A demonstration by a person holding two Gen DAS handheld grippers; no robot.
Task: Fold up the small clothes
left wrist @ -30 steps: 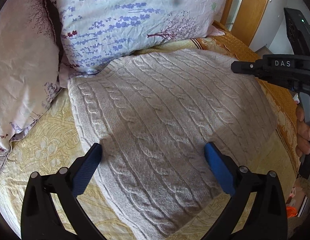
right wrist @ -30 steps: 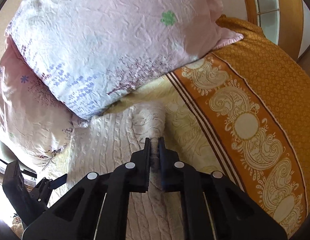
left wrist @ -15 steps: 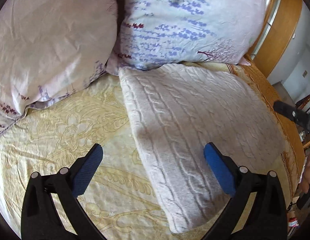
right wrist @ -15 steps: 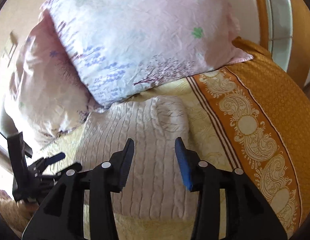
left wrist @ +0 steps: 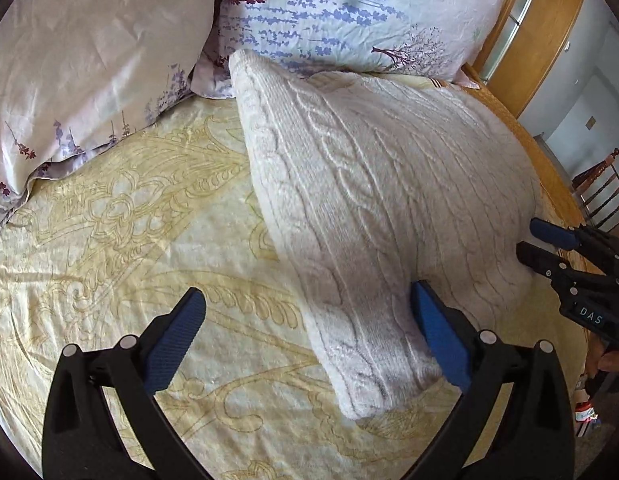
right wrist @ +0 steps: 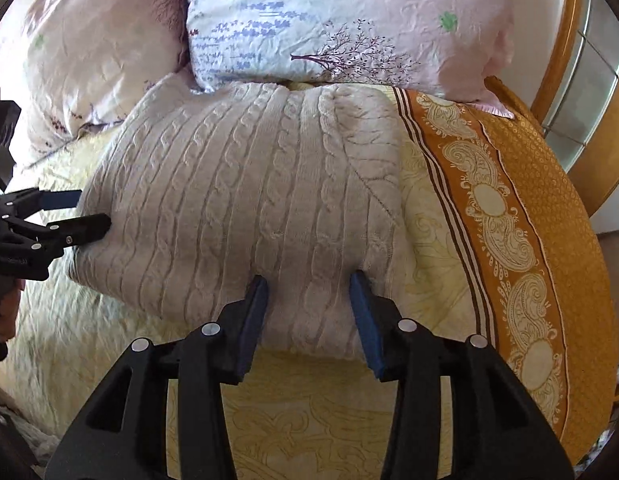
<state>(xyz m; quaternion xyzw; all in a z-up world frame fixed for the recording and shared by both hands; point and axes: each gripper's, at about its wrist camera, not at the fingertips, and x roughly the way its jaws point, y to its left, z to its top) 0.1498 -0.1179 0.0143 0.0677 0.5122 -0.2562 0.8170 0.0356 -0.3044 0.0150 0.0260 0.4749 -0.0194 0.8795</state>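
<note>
Since 1 s ago right gripper let go of sweater, jaws now apart at its near edge; left gripper wide open w/ one pad by folded edge. Sweater lies folded on bedspread, pillows behind.

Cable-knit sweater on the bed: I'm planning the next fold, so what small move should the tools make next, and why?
Probably lower both open tools onto the near edge and close. The cable-knit sweater lies in a folded block on the bedspread, its far edge against the pillow. The right tool straddles the near edge ungripped; the left tool hovers at the near left corner.
</note>
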